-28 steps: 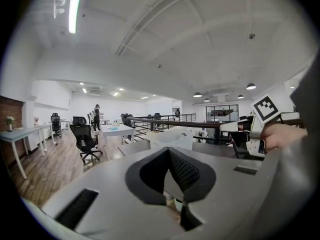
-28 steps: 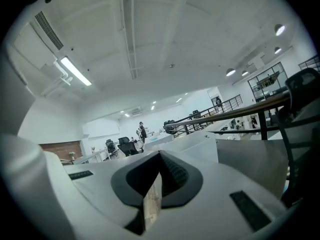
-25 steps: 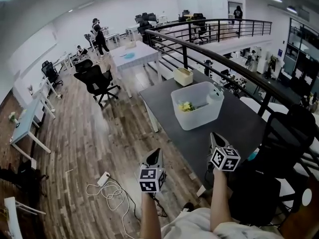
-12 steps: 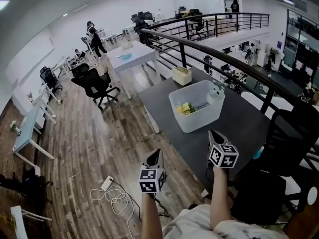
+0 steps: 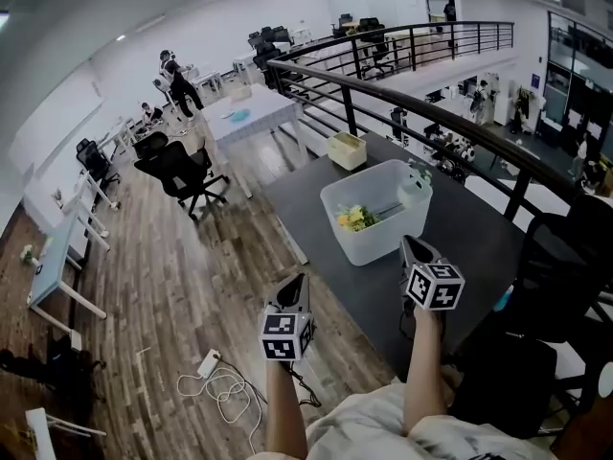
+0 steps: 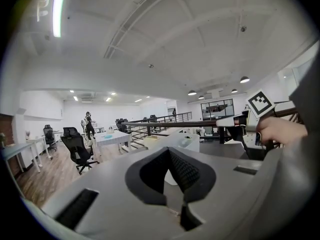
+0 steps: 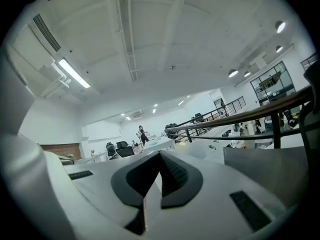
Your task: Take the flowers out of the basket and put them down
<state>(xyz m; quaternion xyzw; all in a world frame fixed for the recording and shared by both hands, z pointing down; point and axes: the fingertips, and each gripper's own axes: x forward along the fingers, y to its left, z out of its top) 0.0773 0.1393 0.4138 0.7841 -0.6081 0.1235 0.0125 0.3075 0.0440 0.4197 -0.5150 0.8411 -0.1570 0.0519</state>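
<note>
A white plastic basket (image 5: 383,241) stands on the dark table (image 5: 458,238), with yellow-green flowers (image 5: 353,218) lying inside at its left end. Both grippers are held low in front of me, short of the basket. My left gripper (image 5: 295,284) hangs over the wooden floor off the table's near-left edge, its jaws shut and empty. My right gripper (image 5: 410,247) is over the table just in front of the basket's near wall, also shut on nothing. In the left gripper view the left gripper (image 6: 168,151) points at the basket (image 6: 162,140).
A small beige box (image 5: 347,149) sits on the table beyond the basket. A black railing (image 5: 421,99) runs along the table's far side. A black chair (image 5: 565,276) stands at the right, and a cable and power strip (image 5: 220,377) lie on the floor. People stand far back.
Both grippers have risen slightly and drawn closer to the basket; the right one now nearly reaches its near wall. The jaws stayed shut.
</note>
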